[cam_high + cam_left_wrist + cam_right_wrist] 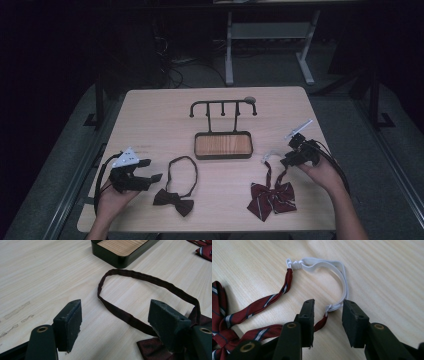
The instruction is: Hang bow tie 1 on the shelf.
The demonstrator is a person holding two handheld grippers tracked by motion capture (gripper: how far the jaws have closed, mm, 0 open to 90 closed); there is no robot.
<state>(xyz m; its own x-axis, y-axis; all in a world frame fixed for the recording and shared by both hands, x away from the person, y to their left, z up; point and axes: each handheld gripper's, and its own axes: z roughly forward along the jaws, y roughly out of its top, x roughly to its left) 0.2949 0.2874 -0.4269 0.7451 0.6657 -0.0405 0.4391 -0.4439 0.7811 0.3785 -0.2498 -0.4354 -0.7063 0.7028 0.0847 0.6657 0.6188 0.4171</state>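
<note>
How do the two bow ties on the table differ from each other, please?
The dark bow tie is plain dark brown, while the striped bow tie is maroon with pale stripes. The dark bow tie's neck loop is the same dark fabric all round; the striped bow tie's strap ends in a white elastic piece. Both lie flat on the table, bows toward the person.

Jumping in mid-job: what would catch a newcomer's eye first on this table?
The red striped bow tie at front right, its white elastic strap lying between the open jaws of the right gripper. At front left lies a dark bow tie, its neck loop before the open left gripper. Behind both stands a black hook stand with a wood-lined tray.
</note>
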